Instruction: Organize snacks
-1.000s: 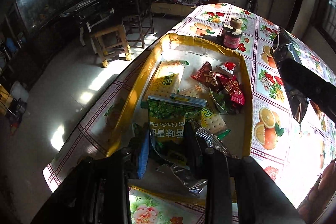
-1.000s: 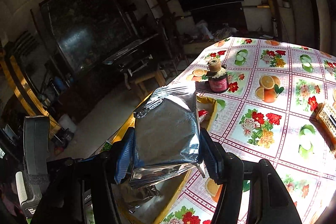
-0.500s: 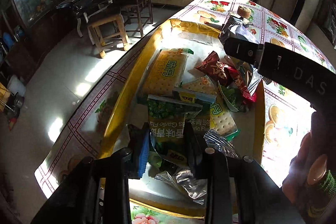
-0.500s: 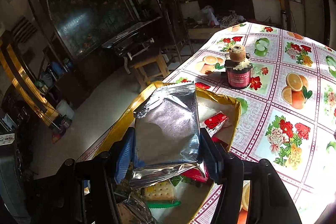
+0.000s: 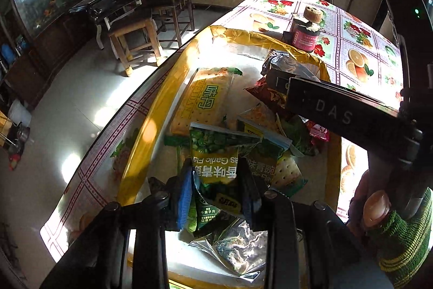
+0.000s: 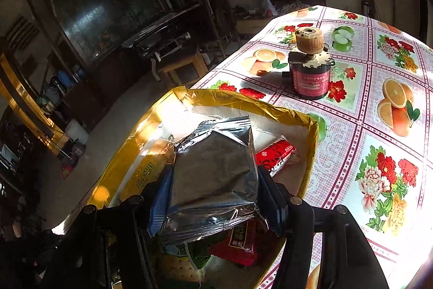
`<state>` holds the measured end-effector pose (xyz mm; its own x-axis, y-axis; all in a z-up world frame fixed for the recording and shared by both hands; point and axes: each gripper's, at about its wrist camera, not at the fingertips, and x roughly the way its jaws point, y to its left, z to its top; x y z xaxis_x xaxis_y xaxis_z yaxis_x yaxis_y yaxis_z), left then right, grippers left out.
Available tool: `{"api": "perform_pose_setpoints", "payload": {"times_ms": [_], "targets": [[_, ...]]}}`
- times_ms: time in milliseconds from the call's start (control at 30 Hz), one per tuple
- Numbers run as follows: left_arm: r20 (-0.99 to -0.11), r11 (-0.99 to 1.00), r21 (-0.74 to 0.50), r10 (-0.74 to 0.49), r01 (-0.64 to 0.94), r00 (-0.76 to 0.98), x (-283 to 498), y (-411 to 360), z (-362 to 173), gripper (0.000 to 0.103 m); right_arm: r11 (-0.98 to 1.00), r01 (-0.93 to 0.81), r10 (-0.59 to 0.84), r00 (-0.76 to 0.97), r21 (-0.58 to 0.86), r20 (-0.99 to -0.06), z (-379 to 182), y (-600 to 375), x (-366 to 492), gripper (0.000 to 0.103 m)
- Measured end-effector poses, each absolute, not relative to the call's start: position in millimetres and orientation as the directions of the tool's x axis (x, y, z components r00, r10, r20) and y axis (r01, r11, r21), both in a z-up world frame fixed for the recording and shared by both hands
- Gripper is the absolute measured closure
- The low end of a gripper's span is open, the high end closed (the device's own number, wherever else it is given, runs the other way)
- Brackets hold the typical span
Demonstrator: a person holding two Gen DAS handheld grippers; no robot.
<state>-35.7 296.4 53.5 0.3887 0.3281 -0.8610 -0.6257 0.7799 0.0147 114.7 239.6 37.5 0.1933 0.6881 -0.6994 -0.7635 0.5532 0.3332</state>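
- The left gripper squeezes the green pea bag over the near end of the yellow tray, likely to put it down there.
- The right gripper holds the silver bag tight above the tray's middle, so it can drop in.
- The cracker pack lies flat by the tray's left edge.
- The red jar stands on the table past the tray's far edge, out of the way.

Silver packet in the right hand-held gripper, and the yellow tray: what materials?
Silver packet: looks like metallised foil film, glossy, with sharp creases and a crimped top seal. Yellow tray: probably cardboard with a shiny gold covering and a white inside; its rim is wrinkled and torn.
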Motion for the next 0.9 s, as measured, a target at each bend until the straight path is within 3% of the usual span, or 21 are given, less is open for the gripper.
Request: {"api": "perform_pose_setpoints", "payload": {"times_ms": [233,300,467,733,900], "targets": [[-0.864,0.785,0.025,0.328,-0.619,0.381,-29,295,50,0.067,0.555,-0.755,0.688,0.180,0.349,-0.703,34,240,117,0.036],[-0.865,0.789,0.030,0.329,-0.614,0.379,-28,294,50,0.051,0.551,-0.752,0.696,0.176,0.361,-0.696,35,237,117,0.033],[-0.858,0.791,0.037,0.338,-0.611,0.386,-34,288,56,0.038,0.557,-0.742,0.713,0.197,0.372,-0.673,47,218,110,0.023],[-0.828,0.806,0.041,0.358,-0.590,0.432,-58,259,77,0.029,0.518,-0.764,0.766,0.214,0.385,-0.606,75,165,87,0.014],[-0.815,0.816,0.046,0.364,-0.576,0.450,-82,234,86,0.025,0.442,-0.838,0.779,0.181,0.321,-0.600,85,136,59,0.010]]}}
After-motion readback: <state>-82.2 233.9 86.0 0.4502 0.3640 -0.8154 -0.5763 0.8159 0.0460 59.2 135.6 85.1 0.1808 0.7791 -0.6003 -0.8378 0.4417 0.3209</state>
